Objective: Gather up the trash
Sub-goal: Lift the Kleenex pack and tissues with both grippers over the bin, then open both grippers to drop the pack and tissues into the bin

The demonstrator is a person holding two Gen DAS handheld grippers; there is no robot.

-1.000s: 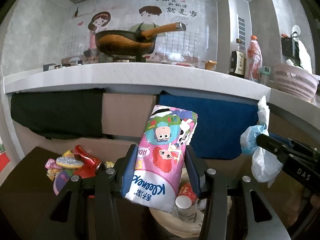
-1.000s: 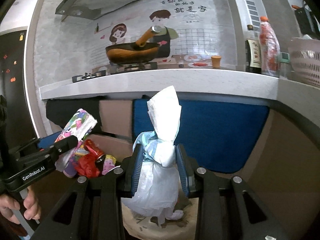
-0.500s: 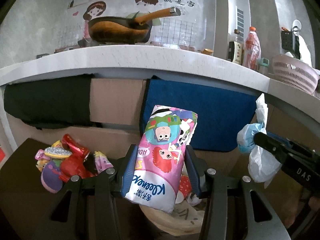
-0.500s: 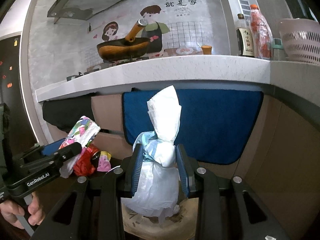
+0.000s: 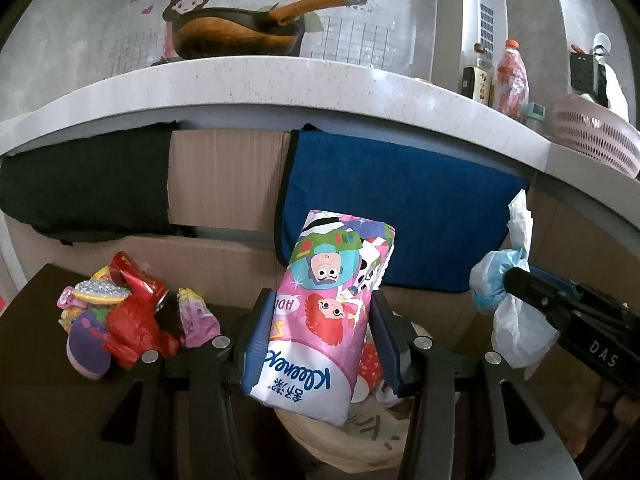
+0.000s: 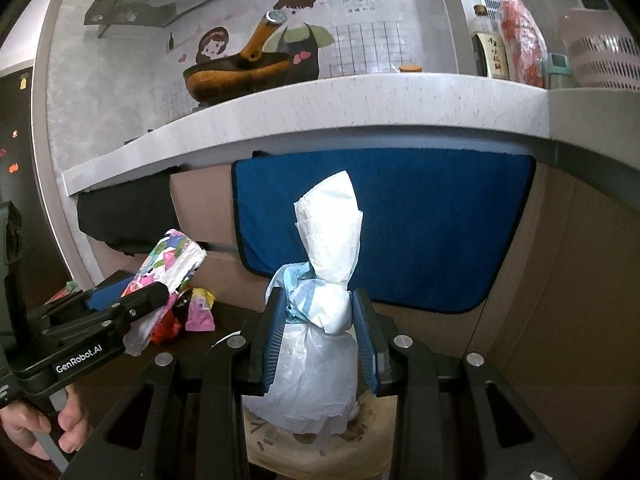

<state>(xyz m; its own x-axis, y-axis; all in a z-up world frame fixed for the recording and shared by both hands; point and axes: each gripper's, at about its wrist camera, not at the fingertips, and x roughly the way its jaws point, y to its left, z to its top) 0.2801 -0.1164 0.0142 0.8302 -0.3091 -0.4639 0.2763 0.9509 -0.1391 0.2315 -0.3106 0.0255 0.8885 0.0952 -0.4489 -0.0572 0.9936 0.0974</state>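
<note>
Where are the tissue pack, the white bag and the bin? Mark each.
tissue pack (image 5: 324, 320): left wrist view, on the pink middle of its wrapper.
white bag (image 6: 326, 308): right wrist view, on the knotted bulge.
bin (image 5: 372, 440): left wrist view, on its pale liner.

Both grippers (image 5: 324, 336) (image 6: 320, 336) are showing black bodies, blue ribbed pads (image 6: 276, 336), silver screws (image 5: 221, 342), and white lettering (image 6: 79, 361).
</note>
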